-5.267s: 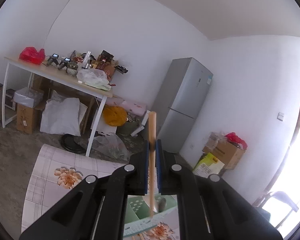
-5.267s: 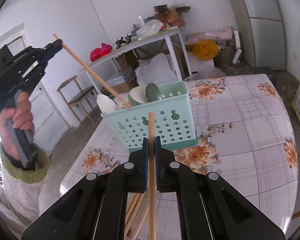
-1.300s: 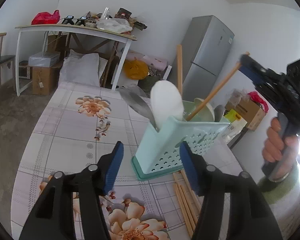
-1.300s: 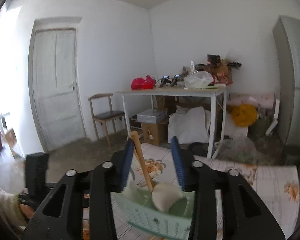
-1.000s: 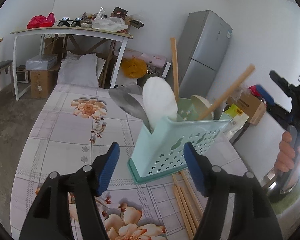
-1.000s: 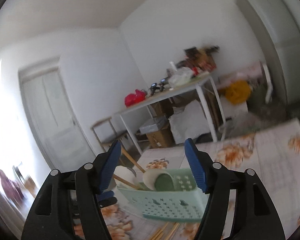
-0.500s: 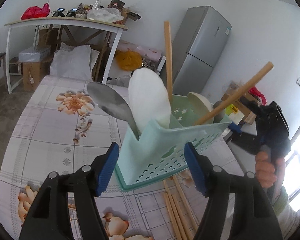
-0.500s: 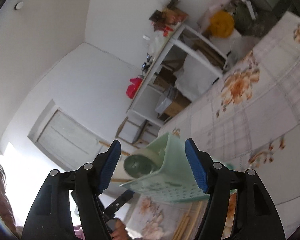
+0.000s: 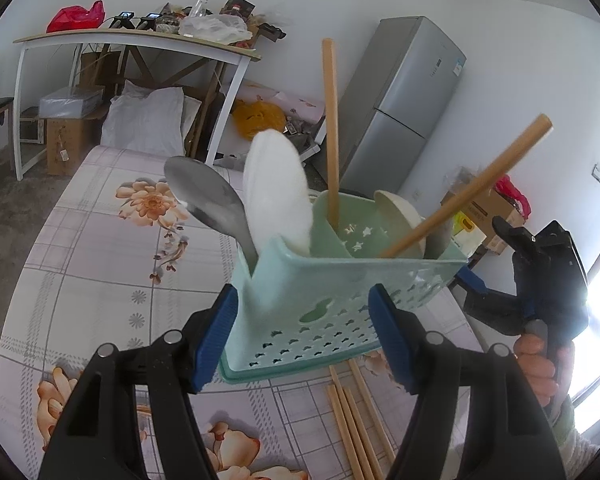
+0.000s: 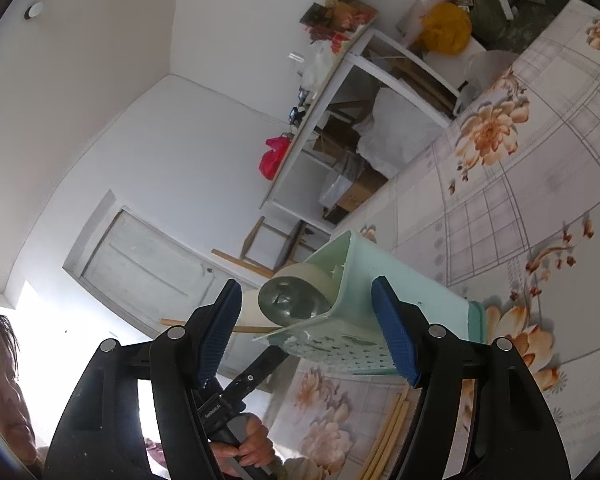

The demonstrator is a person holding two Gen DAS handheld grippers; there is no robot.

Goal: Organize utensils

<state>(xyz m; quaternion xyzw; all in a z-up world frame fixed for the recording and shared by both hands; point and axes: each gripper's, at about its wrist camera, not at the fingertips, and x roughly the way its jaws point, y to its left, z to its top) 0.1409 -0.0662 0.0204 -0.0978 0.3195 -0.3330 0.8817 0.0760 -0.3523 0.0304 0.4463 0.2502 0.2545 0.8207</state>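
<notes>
The mint perforated caddy [image 9: 320, 308] stands on the floral tabletop [image 9: 100, 264], between the wide-open, empty left tongs [image 9: 302, 334] and right tongs [image 10: 306, 330]. Loose chopsticks [image 9: 354, 412] beside it look light, stiff and slippery: best pinched mid-shaft.

A floral tablecloth [image 9: 100, 272] with orange blossoms on a pale grid covers the near table. Beyond it, at about ten o'clock in the left wrist view, a white-legged side table [image 9: 140, 40] carries a red plastic bag [image 9: 74, 18], a clear plastic bag [image 9: 214, 28] and small clutter. Under it lie a white sack [image 9: 148, 118], a cardboard box [image 9: 66, 140] and a yellow bag [image 9: 260, 118]. A silver two-door refrigerator [image 9: 404, 104] stands at one o'clock against the white wall. At nine o'clock in the right wrist view is a pale door [image 10: 140, 264], a wooden chair [image 10: 272, 244] near it.
</notes>
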